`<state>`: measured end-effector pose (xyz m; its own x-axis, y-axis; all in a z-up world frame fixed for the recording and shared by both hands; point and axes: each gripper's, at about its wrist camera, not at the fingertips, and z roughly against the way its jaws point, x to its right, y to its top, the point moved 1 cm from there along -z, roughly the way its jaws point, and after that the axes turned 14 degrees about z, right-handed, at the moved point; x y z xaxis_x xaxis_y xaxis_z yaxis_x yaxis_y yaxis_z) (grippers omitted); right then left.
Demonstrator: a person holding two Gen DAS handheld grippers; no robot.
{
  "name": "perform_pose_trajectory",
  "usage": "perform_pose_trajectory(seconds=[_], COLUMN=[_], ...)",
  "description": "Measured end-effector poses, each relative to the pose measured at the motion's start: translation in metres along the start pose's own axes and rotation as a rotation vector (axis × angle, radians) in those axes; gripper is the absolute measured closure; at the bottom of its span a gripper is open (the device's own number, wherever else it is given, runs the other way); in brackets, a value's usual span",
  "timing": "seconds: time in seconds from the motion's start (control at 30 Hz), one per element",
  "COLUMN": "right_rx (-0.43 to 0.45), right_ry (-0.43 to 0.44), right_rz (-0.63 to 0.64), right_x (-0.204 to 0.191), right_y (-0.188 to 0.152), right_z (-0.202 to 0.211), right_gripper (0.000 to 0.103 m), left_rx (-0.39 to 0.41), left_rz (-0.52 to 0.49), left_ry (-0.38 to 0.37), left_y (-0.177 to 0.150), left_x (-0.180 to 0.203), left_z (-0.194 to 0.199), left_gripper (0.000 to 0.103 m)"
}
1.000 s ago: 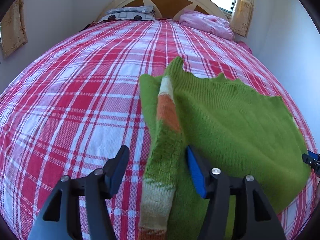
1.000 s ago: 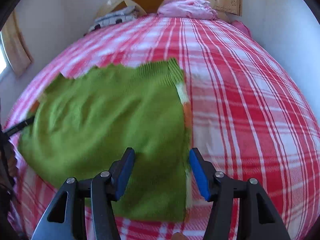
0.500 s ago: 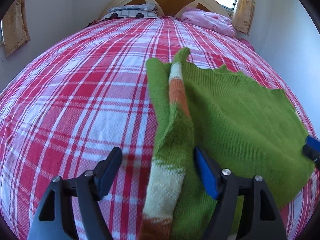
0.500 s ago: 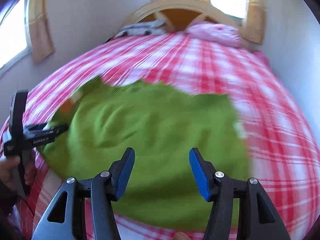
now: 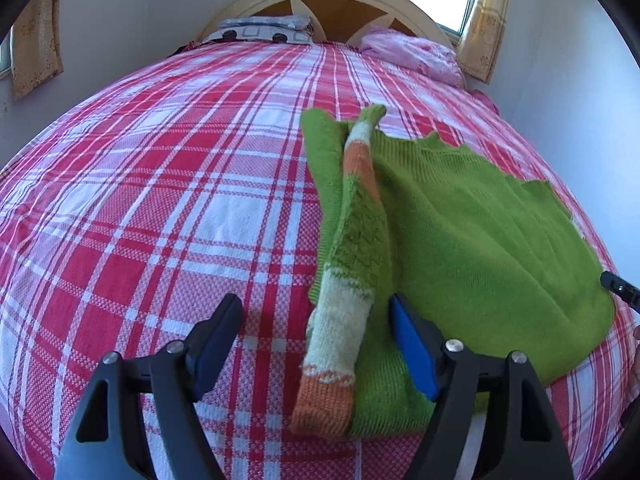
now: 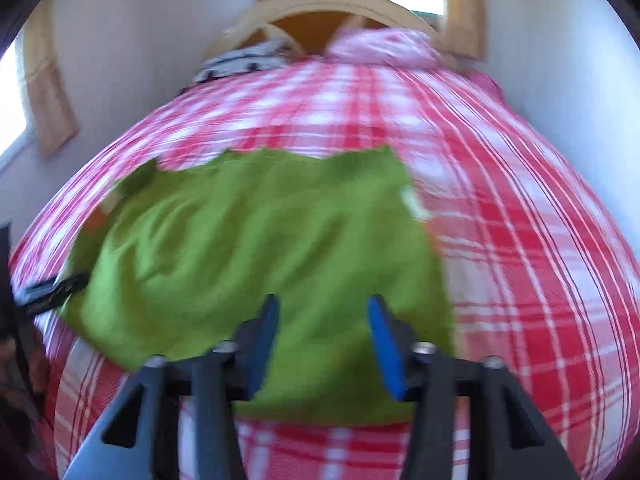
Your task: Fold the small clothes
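Note:
A small green knitted sweater (image 5: 472, 240) lies flat on the bed, with one sleeve (image 5: 352, 264), banded in orange, cream and green, folded along its left side. My left gripper (image 5: 316, 336) is open and empty, low over the sleeve's cuff end. The sweater also shows in the right wrist view (image 6: 256, 256), blurred. My right gripper (image 6: 322, 340) is open and empty above the sweater's near edge. The tip of the right gripper (image 5: 620, 290) shows at the sweater's right edge in the left wrist view.
The bed has a red and white plaid sheet (image 5: 160, 208). A patterned pillow (image 5: 264, 30) and a pink pillow (image 5: 412, 54) lie by the wooden headboard (image 5: 332, 4). Walls stand close on both sides, with curtains (image 5: 484, 20).
My left gripper has drawn back toward the sleeve's cuff. My right gripper has swung left over the sweater's near edge, with the view blurred by motion. The sweater has not moved.

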<state>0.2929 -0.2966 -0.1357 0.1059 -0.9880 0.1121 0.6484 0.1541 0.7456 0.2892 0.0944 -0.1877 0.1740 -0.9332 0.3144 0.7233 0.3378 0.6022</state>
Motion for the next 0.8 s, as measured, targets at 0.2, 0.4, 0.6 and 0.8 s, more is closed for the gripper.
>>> perform_pose_trajectory(seconds=[0.2,0.4,0.6,0.8], right_rx=[0.037,0.033,-0.109,-0.126], right_ry=[0.005,0.129,0.198,0.094], right_rz=[0.076,0.182,0.254,0.182], right_x=[-0.005,-0.044,-0.098,-0.087], right_y=[-0.002,0.049,0.09,0.122], right_z=[0.006,-0.017,-0.086,-0.142], right_gripper=[0.077,0.077,0.077,0.077], left_rx=[0.11,0.074,0.065,0.054], left_rz=[-0.081,-0.08,-0.007,0.018], left_ry=[0.004,0.063,0.097,0.052], left_y=[0.026,0.045,0.031,0.029], left_x=[0.012,0.017,0.001,-0.007], left_z=[0.027,-0.007,-0.021,-0.021], left_gripper=[0.032,0.032,0.023,0.023])
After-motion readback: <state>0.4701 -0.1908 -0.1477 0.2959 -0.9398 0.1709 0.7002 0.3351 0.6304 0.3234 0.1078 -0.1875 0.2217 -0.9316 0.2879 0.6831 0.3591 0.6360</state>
